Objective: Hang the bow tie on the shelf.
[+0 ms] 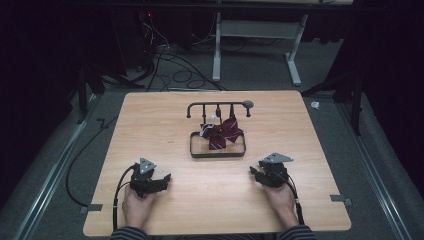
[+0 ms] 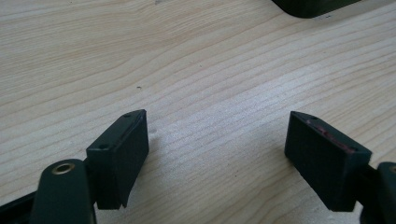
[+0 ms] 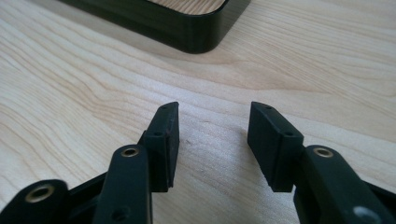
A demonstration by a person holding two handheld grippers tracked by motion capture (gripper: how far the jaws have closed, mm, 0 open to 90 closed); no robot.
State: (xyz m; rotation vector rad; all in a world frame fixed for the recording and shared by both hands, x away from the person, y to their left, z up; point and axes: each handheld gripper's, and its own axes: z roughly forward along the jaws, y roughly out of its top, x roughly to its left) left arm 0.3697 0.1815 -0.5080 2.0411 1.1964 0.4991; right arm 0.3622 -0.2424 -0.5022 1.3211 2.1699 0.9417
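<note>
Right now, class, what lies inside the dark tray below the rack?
A dark red striped bow tie lies in the tray, with bare wooden base beside it. The base beneath the cloth is covered.

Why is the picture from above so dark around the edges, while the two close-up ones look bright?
In the high view, light falls mostly on the table; the floor and walls sink into gloom. In both gripper views the wood is evenly bright, and the tray corner looks slightly soft.
</note>
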